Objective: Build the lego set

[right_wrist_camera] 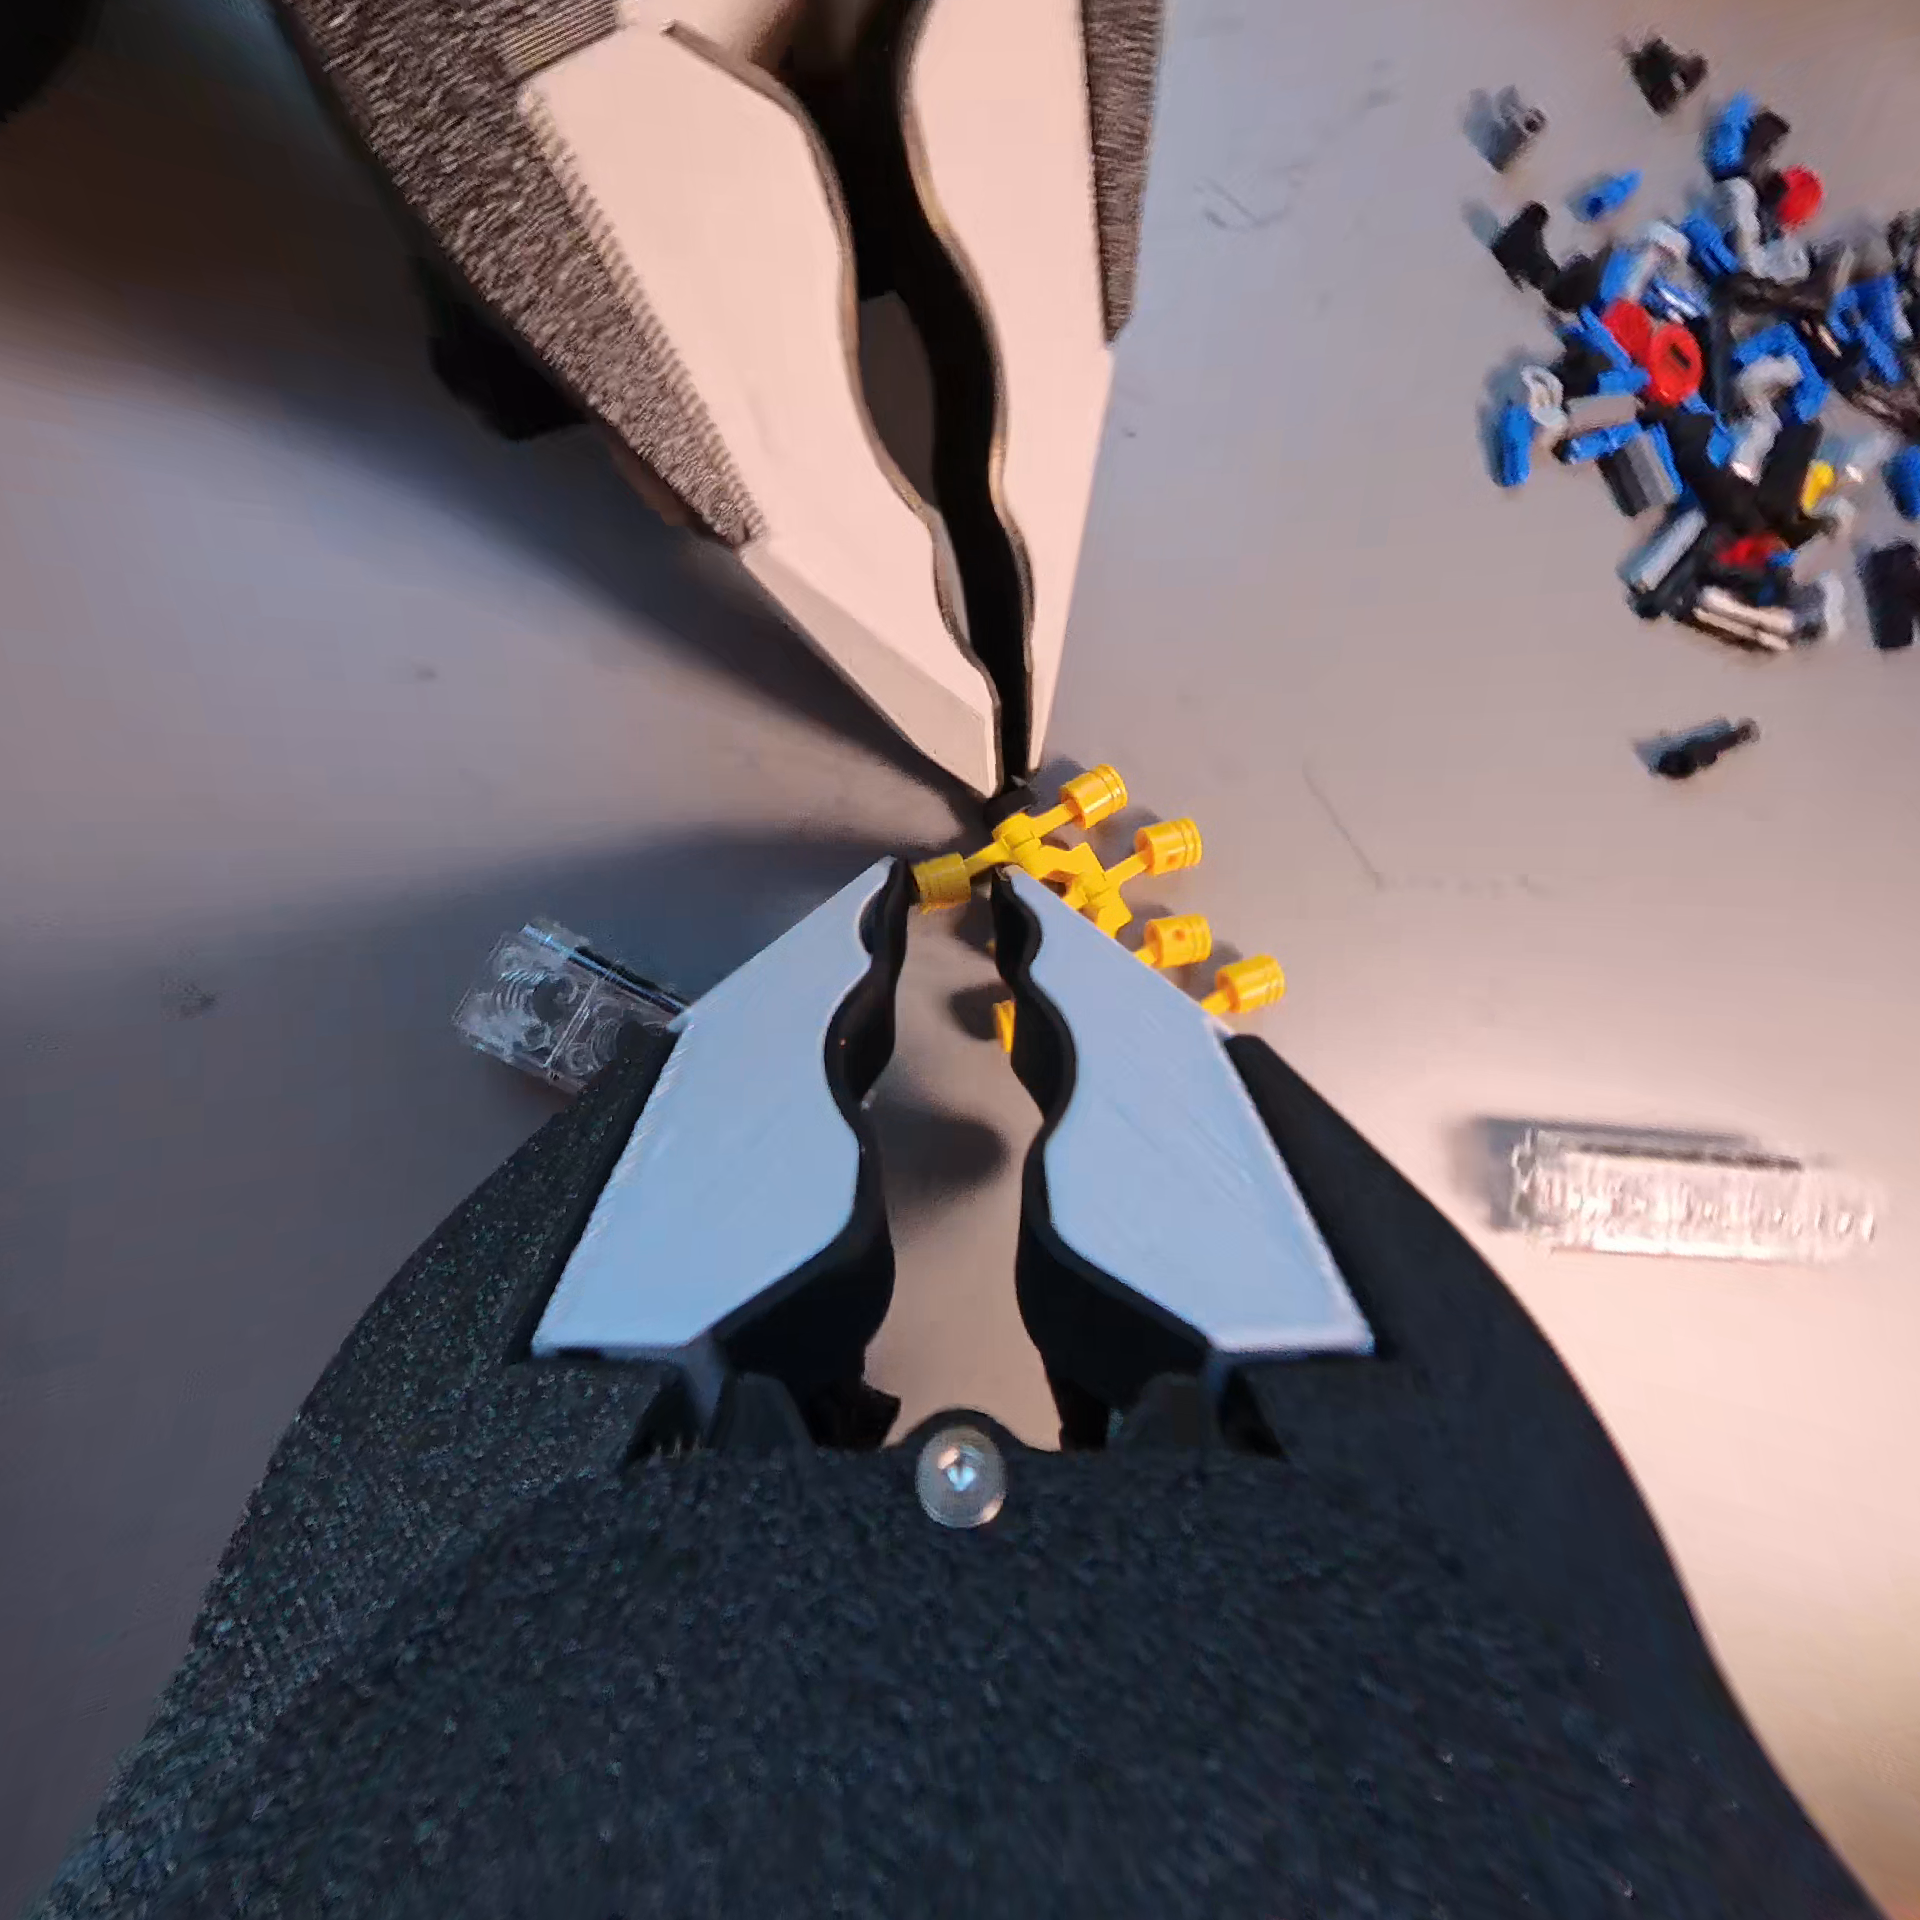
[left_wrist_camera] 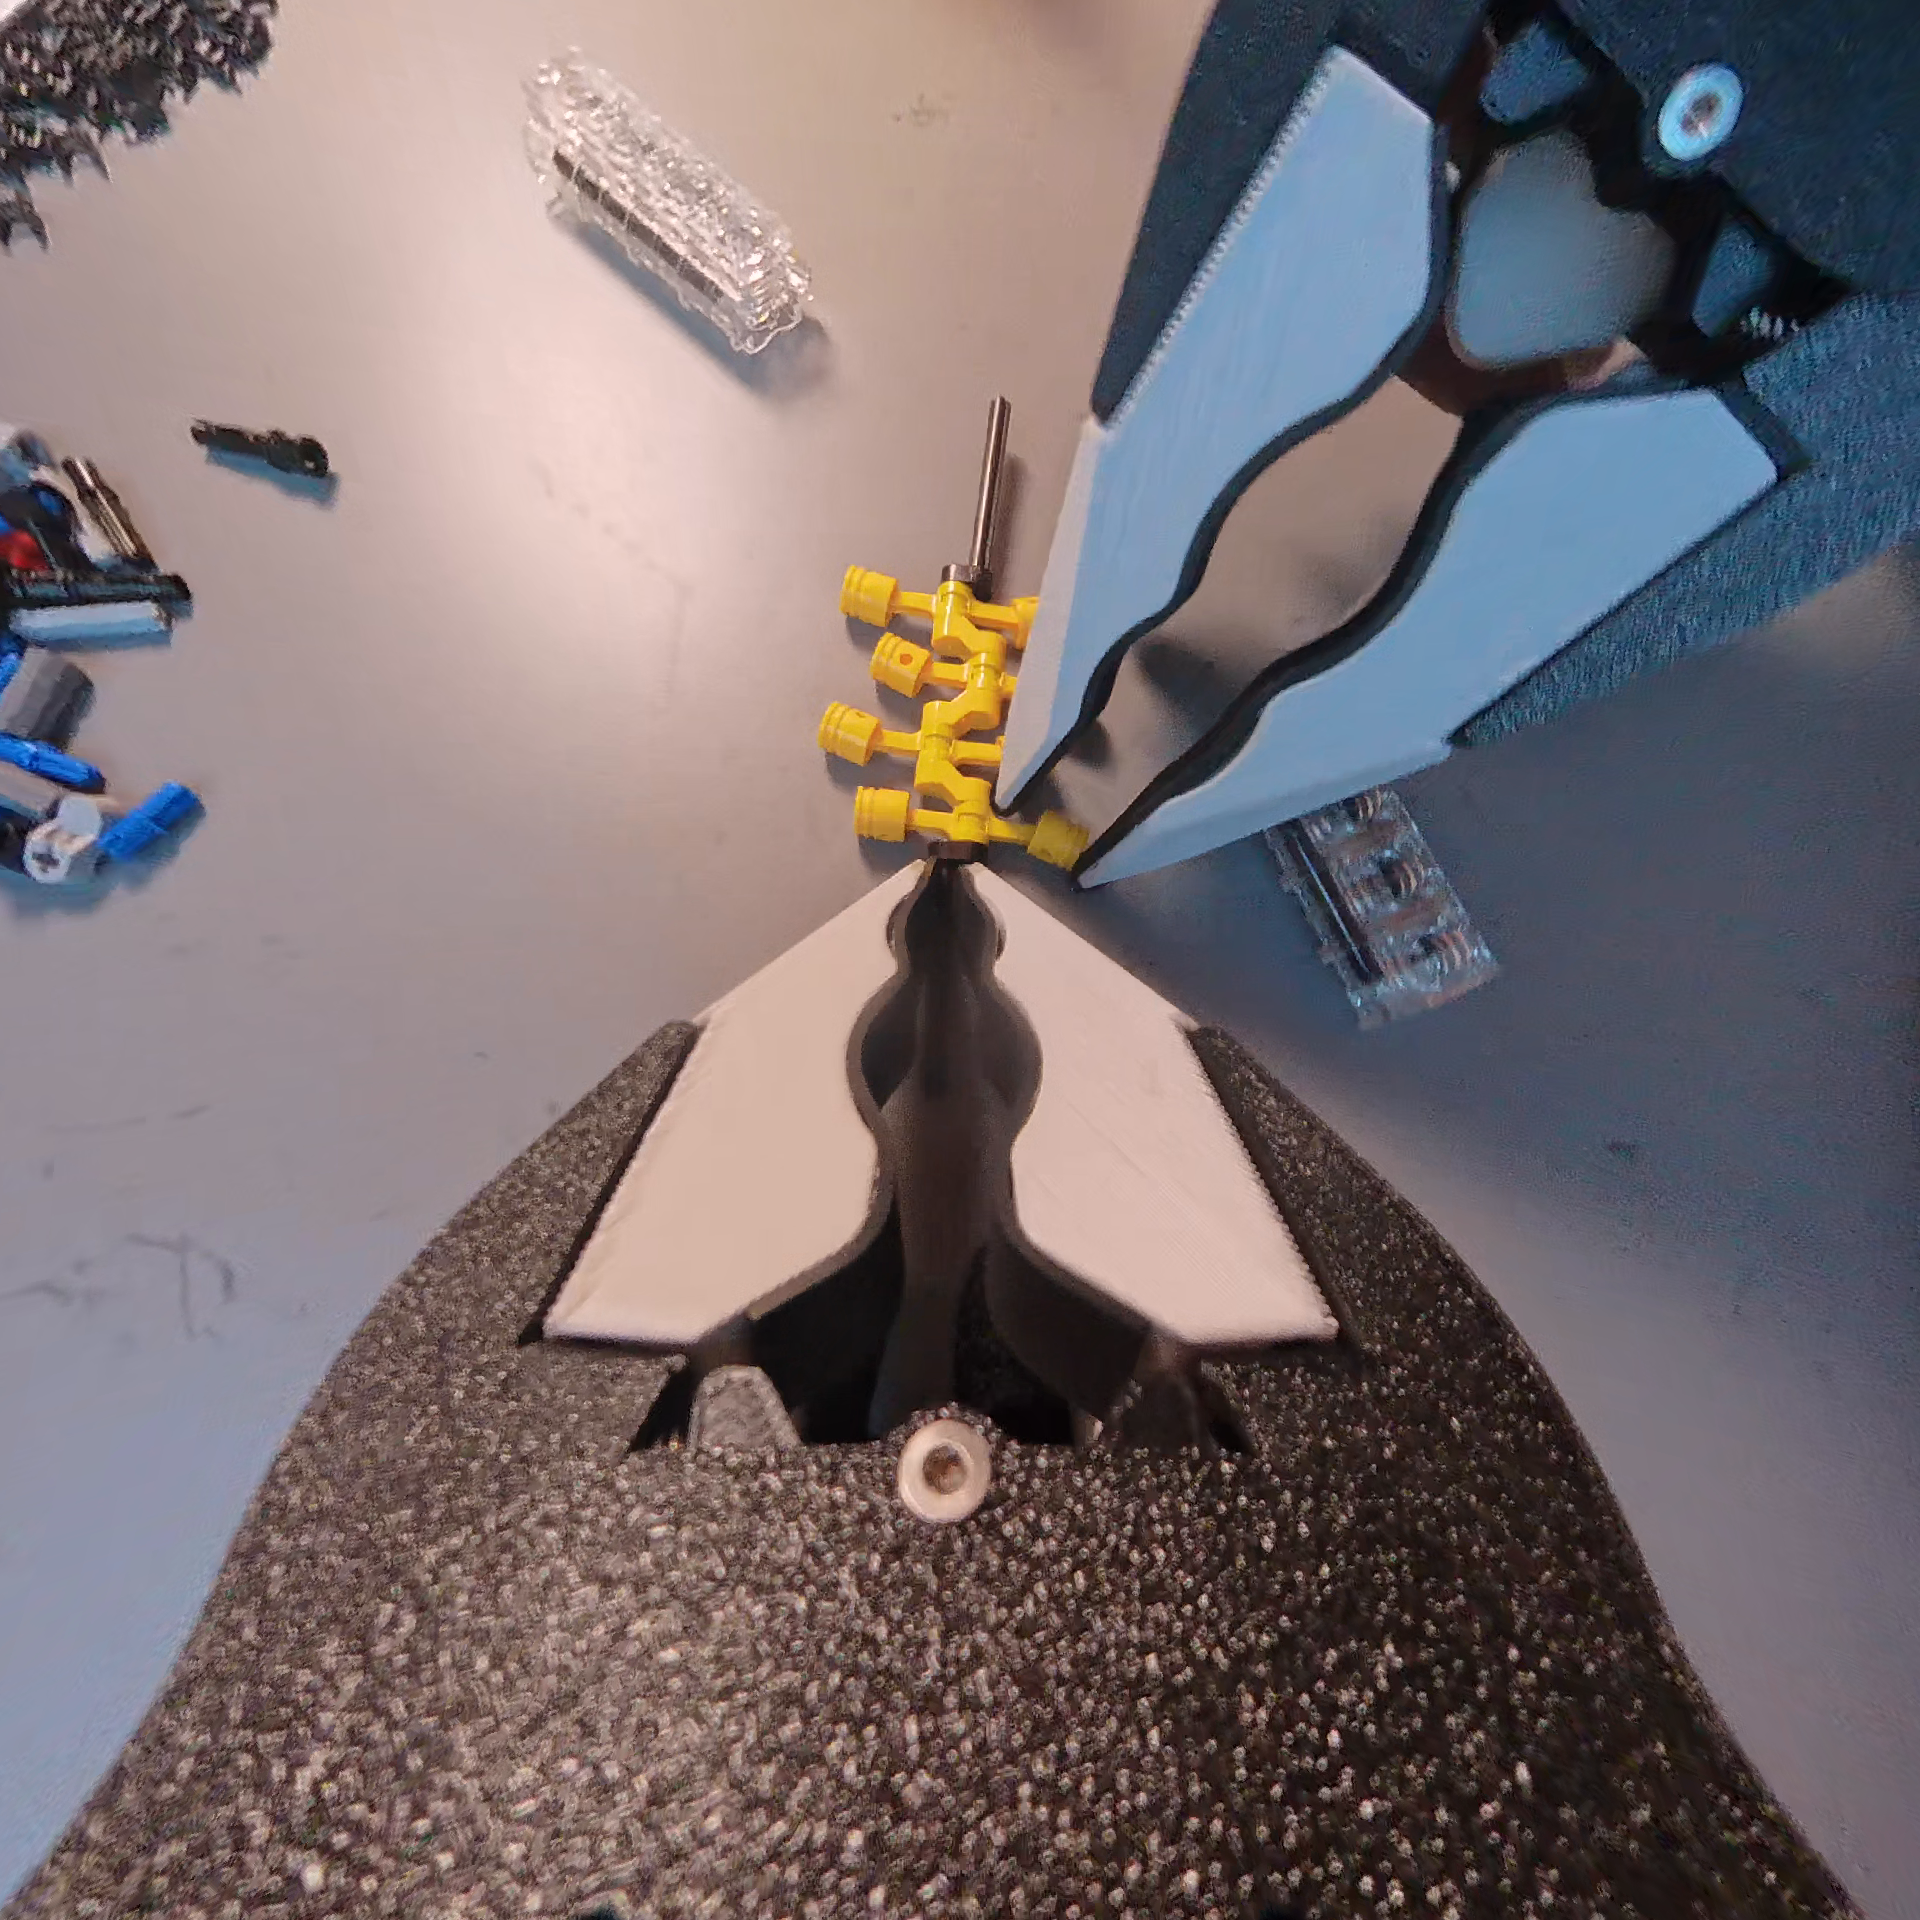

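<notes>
A yellow piston-and-crankshaft assembly (left_wrist_camera: 956, 717) on a dark axle (left_wrist_camera: 987, 478) lies just above the grey table. My left gripper (left_wrist_camera: 948, 873) is shut on the near end of the axle. It also shows in the right wrist view (right_wrist_camera: 1006, 777), coming in from the top. My right gripper (right_wrist_camera: 948, 878) is open, its tips on either side of one end piston (right_wrist_camera: 940, 878) of the assembly (right_wrist_camera: 1101, 883). In the left wrist view the right gripper (left_wrist_camera: 1044, 842) reaches in from the upper right.
Two clear ribbed blocks lie on the table, one far (left_wrist_camera: 665, 197) and one under the right gripper (left_wrist_camera: 1382, 914). A pile of blue, black, grey and red parts (right_wrist_camera: 1714, 384) lies off to the side. A loose black pin (right_wrist_camera: 1694, 746) lies near it. Left and right tips are no more than a few centimetres apart.
</notes>
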### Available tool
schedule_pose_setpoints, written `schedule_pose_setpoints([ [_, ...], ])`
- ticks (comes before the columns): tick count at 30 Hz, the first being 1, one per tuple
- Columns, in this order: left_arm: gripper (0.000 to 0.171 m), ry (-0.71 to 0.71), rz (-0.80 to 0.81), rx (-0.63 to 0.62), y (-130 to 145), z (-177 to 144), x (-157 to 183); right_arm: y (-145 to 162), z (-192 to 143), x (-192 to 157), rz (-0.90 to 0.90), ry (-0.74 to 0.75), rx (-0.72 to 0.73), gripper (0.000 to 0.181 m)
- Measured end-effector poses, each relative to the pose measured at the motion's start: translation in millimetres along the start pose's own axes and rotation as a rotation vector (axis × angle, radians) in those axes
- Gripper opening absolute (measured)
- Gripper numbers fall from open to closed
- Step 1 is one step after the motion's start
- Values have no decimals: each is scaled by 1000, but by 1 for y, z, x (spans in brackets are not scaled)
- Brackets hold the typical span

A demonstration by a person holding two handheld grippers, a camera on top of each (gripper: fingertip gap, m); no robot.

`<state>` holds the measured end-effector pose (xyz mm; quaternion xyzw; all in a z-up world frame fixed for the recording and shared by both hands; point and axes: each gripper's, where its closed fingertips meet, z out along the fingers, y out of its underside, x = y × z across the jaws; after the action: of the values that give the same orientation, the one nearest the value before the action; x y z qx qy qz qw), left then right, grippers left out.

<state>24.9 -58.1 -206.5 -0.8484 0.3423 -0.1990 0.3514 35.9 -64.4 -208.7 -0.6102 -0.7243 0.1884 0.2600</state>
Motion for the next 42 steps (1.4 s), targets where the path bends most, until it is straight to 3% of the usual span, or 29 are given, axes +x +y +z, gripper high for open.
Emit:
schedule_pose_setpoints([
  [3, 2, 1, -85, -13, 1, -2, 3, -1, 1, -2, 61, 84, -22, 15],
  [7, 1, -12, -43, -31, 4, -5, 6, 1, -1, -3, 90, 73, -51, 12],
  [12, 3, -58, 148, -43, 5, -8, 9, -6, -9, -8, 224, -164, 8, 12],
  [14, 11, -57, 208, -13, 1, -11, 12, -10, -13, -7, 295, -269, 28, 12],
  [19, 16, -37, 286, 45, -5, -9, 19, -17, -21, -4, 477, -510, 60, 12],
  [27, 7, -36, 271, 62, -5, 4, 16, -12, -12, -5, 593, -634, 87, 13],
  [30, 3, -28, 268, 58, -4, 5, 16, -14, -18, -3, 508, -601, 160, 17],
  [33, 3, -7, 263, 59, -4, 5, 17, -14, -36, -4, 271, -530, 249, 21],
  [38, 3, 33, 257, 53, -2, 3, 19, 11, -41, 0, -69, -298, 207, 21],
  [42, 3, 83, 243, 42, 1, 0, 22, 7, -36, -1, -277, -148, 240, 21],
])
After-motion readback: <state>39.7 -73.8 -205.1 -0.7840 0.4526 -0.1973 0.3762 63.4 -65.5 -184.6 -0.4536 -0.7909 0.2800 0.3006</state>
